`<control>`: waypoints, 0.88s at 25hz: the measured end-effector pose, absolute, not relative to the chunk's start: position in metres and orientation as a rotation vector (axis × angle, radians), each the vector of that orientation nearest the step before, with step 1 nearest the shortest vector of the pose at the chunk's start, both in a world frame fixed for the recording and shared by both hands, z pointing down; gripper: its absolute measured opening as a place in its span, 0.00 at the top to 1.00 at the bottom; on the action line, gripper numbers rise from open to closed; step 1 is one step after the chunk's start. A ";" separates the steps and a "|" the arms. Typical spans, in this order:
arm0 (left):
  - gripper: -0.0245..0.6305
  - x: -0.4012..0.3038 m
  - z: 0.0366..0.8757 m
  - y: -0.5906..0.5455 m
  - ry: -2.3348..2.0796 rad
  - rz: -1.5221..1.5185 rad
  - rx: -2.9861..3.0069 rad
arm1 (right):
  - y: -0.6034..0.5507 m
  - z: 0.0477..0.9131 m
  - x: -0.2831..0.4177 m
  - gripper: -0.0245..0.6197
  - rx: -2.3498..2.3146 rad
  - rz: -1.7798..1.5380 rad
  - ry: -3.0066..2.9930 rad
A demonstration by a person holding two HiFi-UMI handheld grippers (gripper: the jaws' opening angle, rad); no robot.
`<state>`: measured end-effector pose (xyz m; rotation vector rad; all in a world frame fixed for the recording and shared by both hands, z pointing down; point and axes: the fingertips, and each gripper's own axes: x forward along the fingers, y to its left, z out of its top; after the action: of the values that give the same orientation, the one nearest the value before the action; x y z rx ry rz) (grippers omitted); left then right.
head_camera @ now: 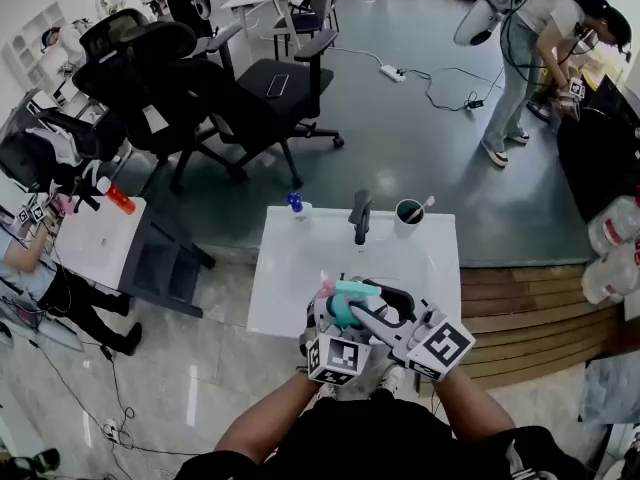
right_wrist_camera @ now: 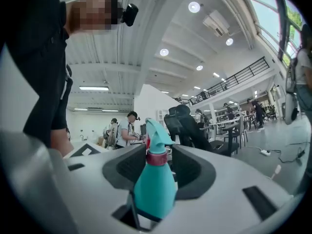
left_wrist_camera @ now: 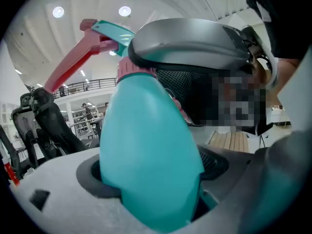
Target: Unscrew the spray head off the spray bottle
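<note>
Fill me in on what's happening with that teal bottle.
A person is working on a teal spray bottle with two hand-held grippers, at the near edge of a white table. The left gripper is clamped on the bottle's body. The right gripper has its jaws on either side of the pink collar under the spray head, and they do not appear to be pinching it. The head sits on the bottle, so it is not yet unscrewed.

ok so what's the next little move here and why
Probably close the right gripper on the pink collar under the spray head. The left gripper clamps the spray bottle by its teal body, while the right jaws stand apart on either side of the collar, so nothing can twist yet.
</note>
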<state>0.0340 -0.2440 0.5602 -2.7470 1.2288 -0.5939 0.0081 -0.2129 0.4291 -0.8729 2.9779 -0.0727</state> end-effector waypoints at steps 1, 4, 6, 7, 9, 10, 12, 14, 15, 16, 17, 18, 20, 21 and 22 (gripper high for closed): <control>0.26 0.035 0.559 -0.244 1.224 -0.593 -2.747 | -0.213 0.430 0.007 0.70 -0.868 -0.068 2.988; 0.25 0.037 0.556 -0.241 1.206 -0.587 -2.751 | -0.209 0.431 0.003 0.71 -0.846 -0.048 3.011; 0.25 0.038 0.554 -0.239 1.181 -0.572 -2.764 | -0.206 0.429 0.002 0.74 -0.826 -0.028 3.014; 0.25 0.039 0.553 -0.237 1.159 -0.560 -2.771 | -0.205 0.428 0.002 0.74 -0.811 -0.021 3.015; 0.25 0.043 0.547 -0.233 1.099 -0.533 -2.782 | -0.202 0.425 0.002 0.75 -0.770 -0.012 3.019; 0.25 0.045 0.542 -0.231 1.064 -0.520 -2.785 | -0.201 0.425 0.002 0.75 -0.748 -0.008 3.024; 0.25 0.048 0.537 -0.226 0.991 -0.504 -2.800 | -0.198 0.424 0.003 0.75 -0.702 -0.007 3.041; 0.26 0.052 0.537 -0.220 0.905 -0.482 -2.830 | -0.193 0.423 0.002 0.75 -0.649 -0.027 3.053; 0.26 0.055 0.537 -0.215 0.853 -0.466 -2.846 | -0.190 0.421 0.001 0.75 -0.618 -0.049 3.055; 0.26 0.058 0.535 -0.210 0.793 -0.448 -2.861 | -0.186 0.419 0.001 0.75 -0.583 -0.063 3.057; 0.26 0.060 0.533 -0.204 0.727 -0.431 -2.874 | -0.181 0.417 0.001 0.75 -0.545 -0.067 3.060; 0.26 0.062 0.531 -0.198 0.656 -0.414 -2.883 | -0.177 0.415 0.001 0.75 -0.504 -0.065 3.065; 0.26 0.066 0.527 -0.186 0.517 -0.390 -2.892 | -0.169 0.412 0.002 0.75 -0.413 -0.052 3.077; 0.26 0.067 0.525 -0.181 0.457 -0.383 -2.892 | -0.165 0.411 0.003 0.75 -0.365 -0.047 3.082; 0.26 0.068 0.522 -0.176 0.408 -0.375 -2.888 | -0.162 0.410 0.003 0.75 -0.316 -0.042 3.088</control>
<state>0.0678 -0.1758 0.5222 -2.8875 0.4081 -0.3750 0.0033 -0.1616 0.4096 -0.3158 3.0883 -0.0418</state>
